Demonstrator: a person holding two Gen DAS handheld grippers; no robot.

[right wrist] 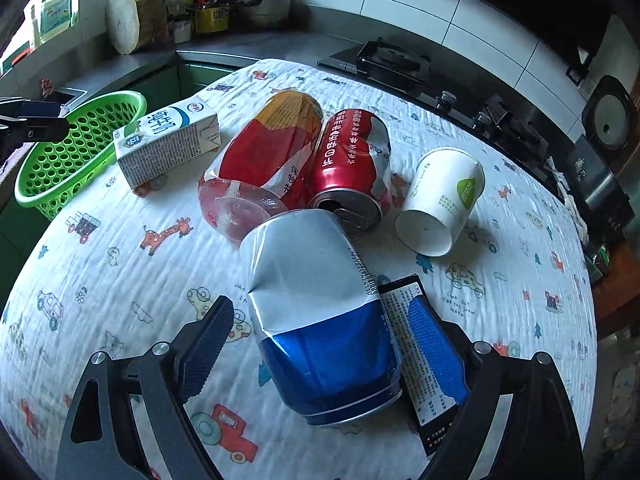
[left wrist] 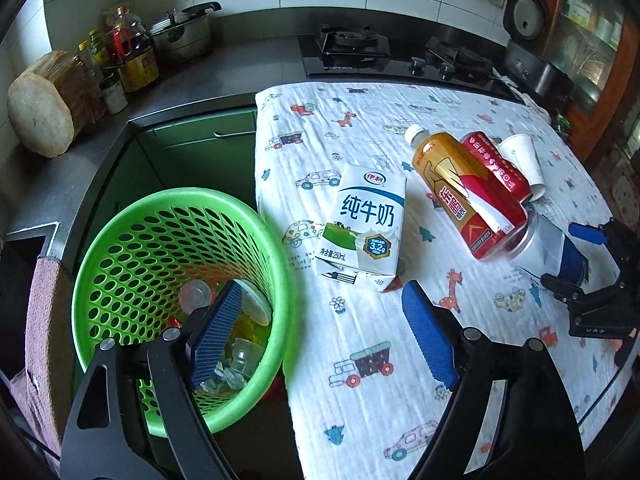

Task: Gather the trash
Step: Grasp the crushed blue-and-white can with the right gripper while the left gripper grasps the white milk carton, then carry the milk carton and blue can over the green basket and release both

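Note:
A green mesh basket (left wrist: pixel 120 240) holding some trash stands left of the table; it also shows in the right wrist view (right wrist: pixel 60 148). My left gripper (left wrist: pixel 320 332) is open and empty over the table's left edge, near a milk carton (left wrist: pixel 364 224). A drink bottle (left wrist: pixel 460 184), a red can (right wrist: pixel 352 160) and a paper cup (right wrist: pixel 440 200) lie on the cloth. My right gripper (right wrist: pixel 320 344) is open around a dented blue-and-white can (right wrist: pixel 320 320), with the jaws apart from its left side. A small dark box (right wrist: pixel 424 368) lies against the right finger.
A printed cloth (right wrist: pixel 120 300) covers the table. Behind it are a gas hob (left wrist: pixel 352 48), a pot (left wrist: pixel 184 32), oil bottles (left wrist: pixel 132 52), a wooden block (left wrist: pixel 44 108) and a rice cooker (left wrist: pixel 532 40). A towel (left wrist: pixel 44 320) hangs at left.

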